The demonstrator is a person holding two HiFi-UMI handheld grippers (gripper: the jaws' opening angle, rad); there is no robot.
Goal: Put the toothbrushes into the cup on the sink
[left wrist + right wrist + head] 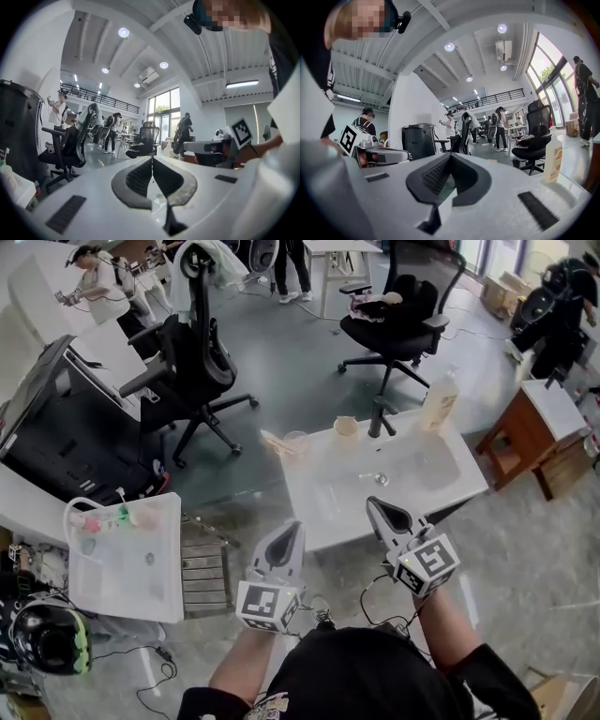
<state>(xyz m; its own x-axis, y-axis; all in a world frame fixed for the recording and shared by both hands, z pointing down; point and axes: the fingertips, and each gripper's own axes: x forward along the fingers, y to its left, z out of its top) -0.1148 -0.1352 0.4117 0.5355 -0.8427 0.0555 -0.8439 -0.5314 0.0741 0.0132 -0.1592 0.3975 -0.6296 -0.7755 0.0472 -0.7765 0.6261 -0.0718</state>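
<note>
Both my tools are pressed together on nothing. The left gripper (292, 527) and right gripper (374, 504) sit in the lower middle of the frame, short of the white rectangular sink (450, 474) and pointing up the frame towards it. I read that as an approach posture, with nothing picked up yet.

The pale, slender toothbrushes (276, 441) lie at the sink's upper-left corner, beside or touching a clear tumbler (296, 440); I can't tell which. Their long axis seems to run from upper left to lower right, and the bristle end is too small to make out.

The beige cup (346, 427) stands upright just left of the dark tap (379, 418), probably parked along the far rim, clear of the bowl.
</note>
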